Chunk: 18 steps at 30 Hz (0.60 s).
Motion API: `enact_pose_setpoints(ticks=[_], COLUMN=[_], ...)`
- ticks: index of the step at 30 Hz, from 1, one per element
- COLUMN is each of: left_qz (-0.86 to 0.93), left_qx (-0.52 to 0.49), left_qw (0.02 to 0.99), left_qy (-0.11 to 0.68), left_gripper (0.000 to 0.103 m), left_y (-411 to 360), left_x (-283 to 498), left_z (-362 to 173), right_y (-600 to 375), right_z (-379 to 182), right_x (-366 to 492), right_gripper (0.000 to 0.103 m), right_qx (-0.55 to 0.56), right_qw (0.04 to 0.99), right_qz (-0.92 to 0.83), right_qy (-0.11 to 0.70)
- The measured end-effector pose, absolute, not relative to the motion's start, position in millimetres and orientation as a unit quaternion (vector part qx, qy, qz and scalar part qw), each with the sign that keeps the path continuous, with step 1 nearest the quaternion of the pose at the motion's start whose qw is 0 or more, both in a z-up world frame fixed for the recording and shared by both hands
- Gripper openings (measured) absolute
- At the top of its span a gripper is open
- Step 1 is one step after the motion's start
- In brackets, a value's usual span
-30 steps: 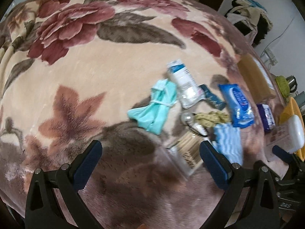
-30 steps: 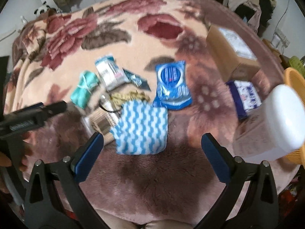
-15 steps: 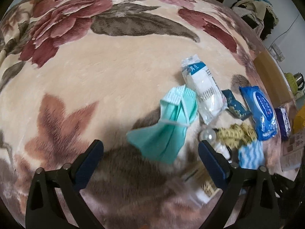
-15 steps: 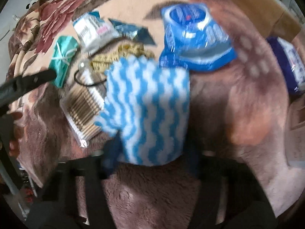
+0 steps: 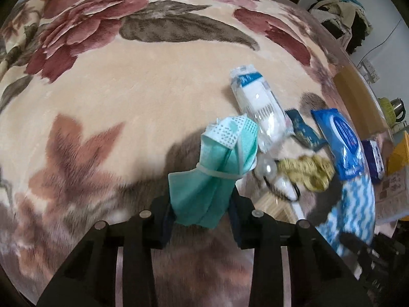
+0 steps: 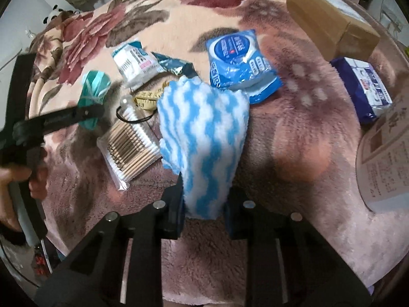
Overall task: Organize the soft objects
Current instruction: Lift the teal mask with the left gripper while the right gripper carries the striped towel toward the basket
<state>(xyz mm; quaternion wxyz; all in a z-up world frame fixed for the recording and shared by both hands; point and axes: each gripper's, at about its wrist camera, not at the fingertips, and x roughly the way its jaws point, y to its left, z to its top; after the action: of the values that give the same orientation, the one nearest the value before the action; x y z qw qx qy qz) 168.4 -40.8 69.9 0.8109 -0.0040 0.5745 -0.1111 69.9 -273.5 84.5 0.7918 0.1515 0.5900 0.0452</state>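
Note:
My left gripper (image 5: 200, 217) is shut on the near end of a bundle of teal face masks (image 5: 217, 168) tied with an elastic band. The bundle also shows in the right wrist view (image 6: 93, 87), held by the left gripper (image 6: 87, 113). My right gripper (image 6: 204, 209) is shut on the near edge of a blue-and-white wavy fluffy cloth (image 6: 204, 133), which hangs at the right edge of the left wrist view (image 5: 350, 204). Both lie over a floral fleece blanket (image 5: 127, 89).
On the blanket lie a white tissue pack (image 6: 135, 64), a blue wet-wipes pack (image 6: 237, 58), a small dark sachet (image 6: 176, 65), a yellow tape measure (image 6: 148, 97), a cotton-swab pack (image 6: 130, 151), a dark blue pack (image 6: 368, 89), a cardboard box (image 6: 327, 25) and a white printed container (image 6: 383, 158).
Both grippers have moved forward and closed: the left on the teal mask bundle, the right on the blue-and-white cloth, whose near edge is now bunched between the fingers.

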Motion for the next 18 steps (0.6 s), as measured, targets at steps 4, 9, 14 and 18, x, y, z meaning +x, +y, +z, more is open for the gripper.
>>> enact_pose_setpoints(ticks=[4,9,14,18], left_qz=[-0.110,-0.123,-0.134,-0.141], left_qx=[-0.002,0.007,0.001,0.007], left_qw=[0.809,0.804,0.795,0.794], left_qy=[0.578,0.582,0.591,0.591], left_gripper=[0.037,0.038,0.038,0.038], left_y=[-37.7,-43.4,-54.7,-68.0], left_x=[143.2,111.5,87.7,74.9], left_z=[77.1,85.6,87.0,90.8], right_y=[-270.0,-268.3,-270.7,-278.3], right_z=[95.8,108.6,115.8,121.5], right_x=[67.0,58.0,47.5,34.4], right_gripper=[0.024,0.024,0.024,0.024], right_qx=[0.150,0.151,0.155,0.159], right_qw=[0.800,0.807,0.808,0.807], right_qz=[0.046,0.047,0.042,0.032], right_qy=[0.579,0.569,0.567,0.567])
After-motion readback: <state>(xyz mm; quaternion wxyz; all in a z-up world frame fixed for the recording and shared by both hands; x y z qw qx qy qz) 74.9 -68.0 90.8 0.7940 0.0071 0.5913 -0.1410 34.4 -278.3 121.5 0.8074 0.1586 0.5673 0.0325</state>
